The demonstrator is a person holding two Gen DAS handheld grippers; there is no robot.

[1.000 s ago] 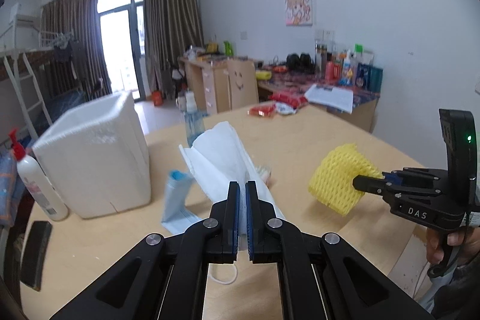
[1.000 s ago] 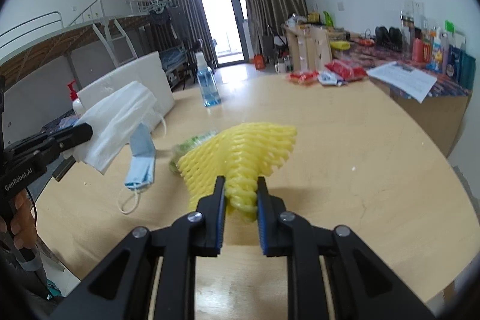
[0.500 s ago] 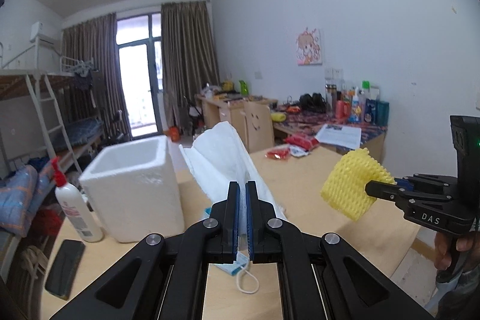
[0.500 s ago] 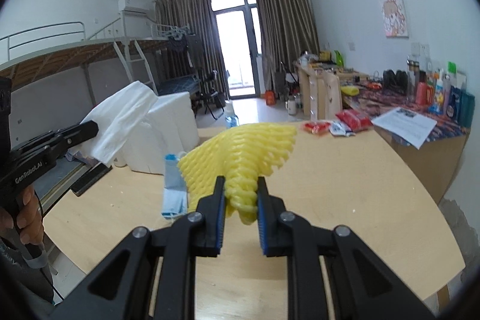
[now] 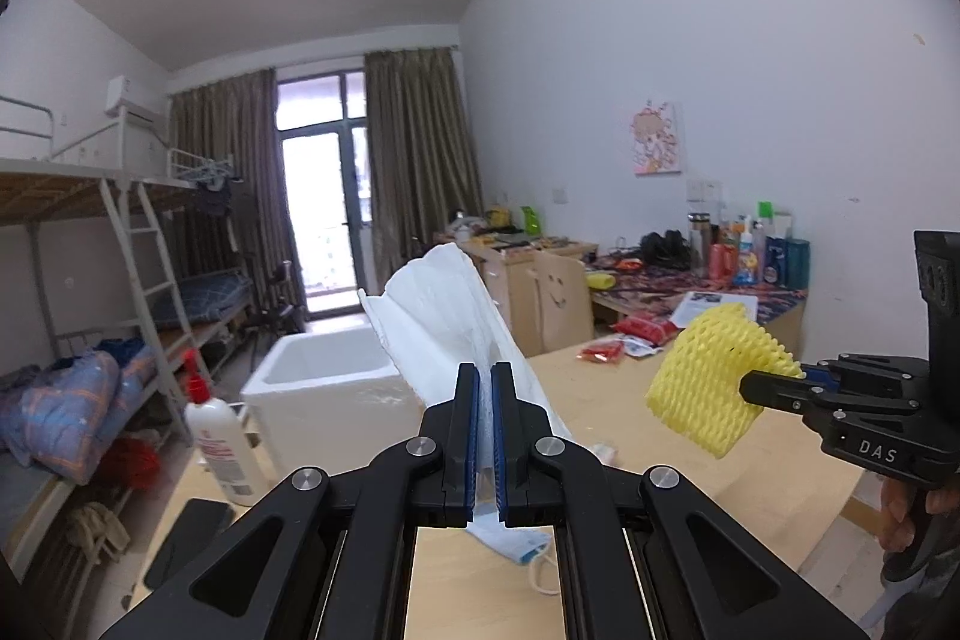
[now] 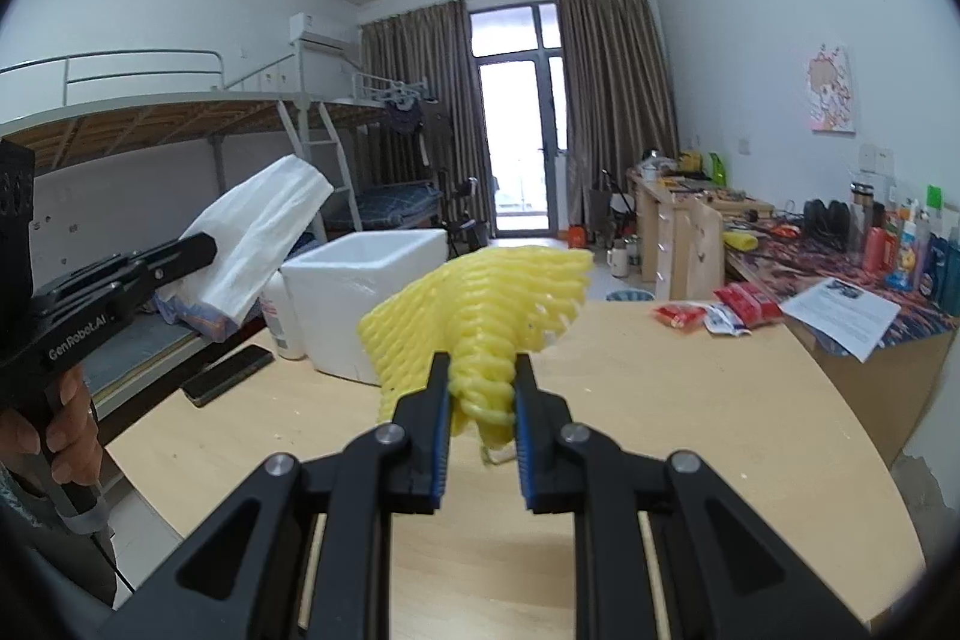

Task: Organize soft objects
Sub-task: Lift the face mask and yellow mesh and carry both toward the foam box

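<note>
My left gripper (image 5: 485, 382) is shut on a white tissue (image 5: 444, 316), which stands up above the fingers, lifted off the wooden table (image 5: 606, 388). The right wrist view shows that gripper (image 6: 204, 244) at the left with the tissue (image 6: 258, 226) hanging from its tip. My right gripper (image 6: 480, 376) is shut on a yellow foam net (image 6: 480, 298), also held in the air. In the left wrist view it (image 5: 747, 388) comes in from the right, the net (image 5: 708, 388) at its tip. A blue face mask (image 5: 510, 541) lies on the table under my left fingers.
An open white foam box (image 6: 360, 292) stands on the table's left side, with a pump bottle (image 5: 219, 442) and a black phone (image 6: 228, 376) beside it. Red snack packets (image 6: 720, 310) lie at the far edge. A cluttered desk and bunk beds stand beyond.
Both grippers have risen with the tissue and the foam net still held, and both views have tilted up. The table and the face mask now sit lower in view.
</note>
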